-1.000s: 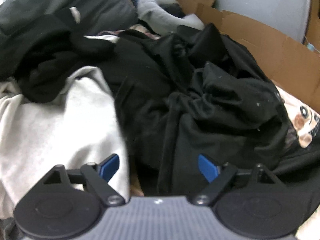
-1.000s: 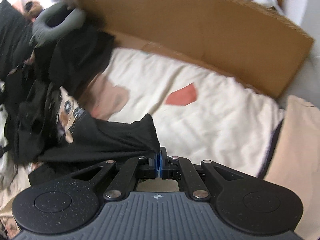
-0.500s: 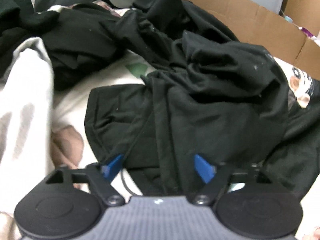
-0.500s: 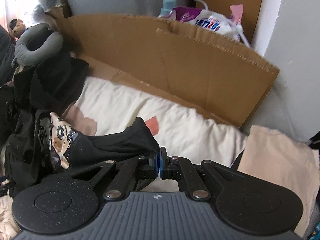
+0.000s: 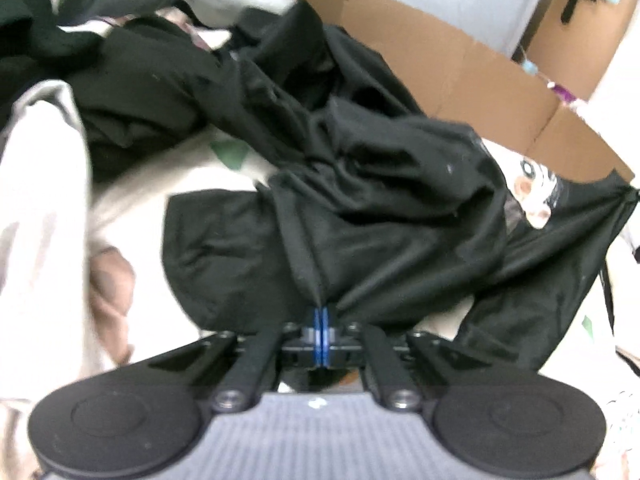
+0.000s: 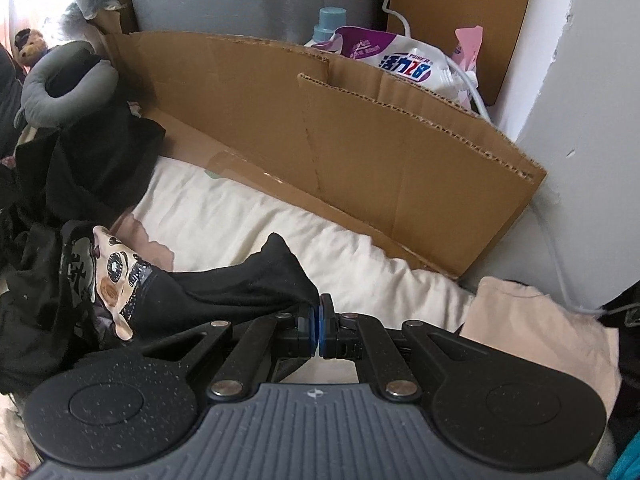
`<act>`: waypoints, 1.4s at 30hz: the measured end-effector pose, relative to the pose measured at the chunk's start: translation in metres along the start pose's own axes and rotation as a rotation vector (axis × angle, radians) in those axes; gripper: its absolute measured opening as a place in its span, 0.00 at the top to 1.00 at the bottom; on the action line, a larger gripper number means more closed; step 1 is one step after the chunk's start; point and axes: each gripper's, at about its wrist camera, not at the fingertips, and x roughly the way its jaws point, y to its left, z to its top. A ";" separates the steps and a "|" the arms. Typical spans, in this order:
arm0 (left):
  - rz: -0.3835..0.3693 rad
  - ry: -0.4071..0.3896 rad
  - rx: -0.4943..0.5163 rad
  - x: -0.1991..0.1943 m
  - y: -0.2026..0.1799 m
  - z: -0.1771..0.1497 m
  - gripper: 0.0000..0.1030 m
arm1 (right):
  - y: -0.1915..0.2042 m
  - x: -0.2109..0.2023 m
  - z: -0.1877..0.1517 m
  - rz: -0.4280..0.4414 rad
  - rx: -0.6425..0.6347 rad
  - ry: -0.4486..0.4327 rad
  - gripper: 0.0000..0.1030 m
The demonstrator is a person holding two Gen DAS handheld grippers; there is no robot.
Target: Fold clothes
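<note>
A crumpled black T-shirt [image 5: 384, 208] with a cartoon face print [image 5: 536, 184] lies bunched on the cream bedding [image 5: 132, 200]. My left gripper [image 5: 321, 320] is shut on a fold of its black cloth, which fans out ahead of the blue pads. In the right wrist view the same black T-shirt [image 6: 240, 284] stretches leftward from my right gripper [image 6: 320, 320], which is shut on a bunched end of it. The face print [image 6: 112, 276] shows at the left there. The shirt hangs pulled between the two grippers.
A pile of dark clothes [image 5: 132, 72] and a white garment [image 5: 36, 200] lie at the left. Cardboard sheets [image 6: 320, 152] stand along the back of the cream bedding [image 6: 240, 220]. A beige folded garment [image 6: 540, 332] lies at the right, a detergent bag [image 6: 404, 64] behind the cardboard.
My left gripper has gone from open above the pile to shut on the black T-shirt's cloth. The right gripper has lifted and pulled its end of the shirt rightward.
</note>
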 end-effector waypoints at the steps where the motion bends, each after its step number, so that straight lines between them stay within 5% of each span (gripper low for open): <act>1: 0.002 -0.003 -0.005 -0.008 0.003 0.001 0.99 | -0.002 -0.001 0.001 -0.009 -0.004 -0.001 1.00; 19: 0.050 -0.032 -0.037 -0.112 0.017 0.012 0.99 | -0.037 -0.029 0.051 -0.139 -0.126 -0.066 1.00; 29: -0.058 0.106 -0.023 -0.134 -0.007 -0.014 0.99 | -0.038 -0.029 0.076 -0.163 -0.191 -0.078 1.00; 37: -0.111 0.224 -0.037 -0.117 -0.011 -0.047 0.98 | -0.024 0.010 0.065 -0.161 -0.183 -0.049 1.00; 42: -0.089 0.231 0.008 -0.105 -0.010 -0.046 0.85 | -0.023 0.036 0.063 -0.201 -0.191 -0.031 1.00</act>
